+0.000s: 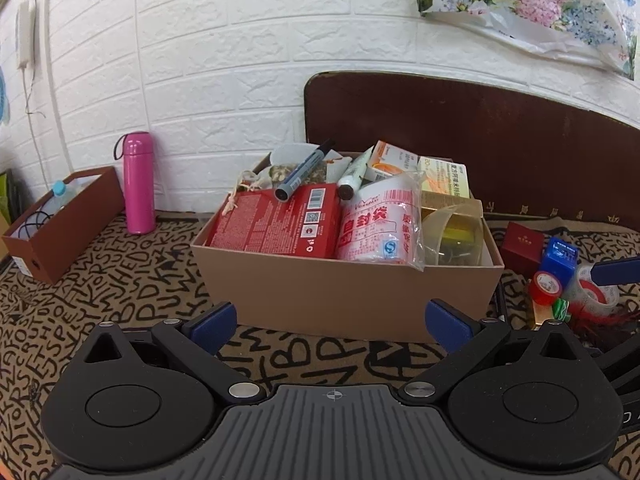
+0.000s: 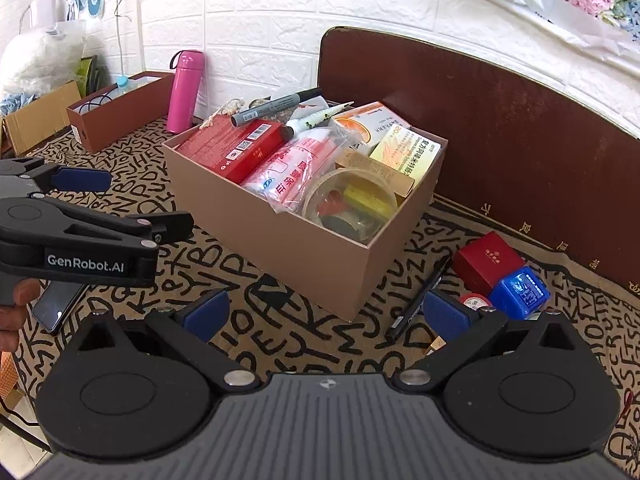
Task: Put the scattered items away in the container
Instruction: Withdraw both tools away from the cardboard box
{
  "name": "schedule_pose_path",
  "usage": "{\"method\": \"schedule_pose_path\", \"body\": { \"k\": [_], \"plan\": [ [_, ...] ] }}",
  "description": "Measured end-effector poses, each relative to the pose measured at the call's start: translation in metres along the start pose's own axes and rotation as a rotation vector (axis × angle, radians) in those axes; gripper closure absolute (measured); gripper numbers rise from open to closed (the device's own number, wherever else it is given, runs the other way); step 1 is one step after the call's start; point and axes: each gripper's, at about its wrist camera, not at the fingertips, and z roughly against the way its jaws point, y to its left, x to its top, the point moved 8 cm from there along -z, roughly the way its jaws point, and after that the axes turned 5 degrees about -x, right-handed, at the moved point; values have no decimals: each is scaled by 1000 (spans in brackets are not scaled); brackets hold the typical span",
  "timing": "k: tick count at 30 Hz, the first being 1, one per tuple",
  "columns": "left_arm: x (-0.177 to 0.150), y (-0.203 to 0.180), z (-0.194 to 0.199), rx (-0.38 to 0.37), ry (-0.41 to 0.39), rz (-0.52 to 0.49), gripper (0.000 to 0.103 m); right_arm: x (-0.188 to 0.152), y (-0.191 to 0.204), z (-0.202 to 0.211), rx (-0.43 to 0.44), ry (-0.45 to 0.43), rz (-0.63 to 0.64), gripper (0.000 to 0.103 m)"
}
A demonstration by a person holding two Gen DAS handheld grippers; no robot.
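From the left wrist view, the left gripper (image 1: pixel 334 322) has its fingers spread wide and holds nothing, facing the near wall of the cardboard box (image 1: pixel 344 300), which is already heaped. The leftover items, among them the tape rolls (image 1: pixel 576 288), lie to the right of the box, well off this gripper's line.

From the right wrist view, the right gripper (image 2: pixel 326 312) is likewise wide and empty. The black pen (image 2: pixel 416 300) lies just ahead of its right finger, long axis running diagonally away toward the box corner, with the red box (image 2: pixel 486 262) and blue box (image 2: pixel 518 290) beyond. The right hand looks nearer.
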Motion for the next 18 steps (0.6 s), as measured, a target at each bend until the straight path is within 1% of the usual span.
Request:
{"method": "schedule_pose_path", "body": {
  "k": [18],
  "plan": [
    [-5,-1,-6,-16,26,4,0,-2,1,-2,2,13,4,0]
  ]
}}
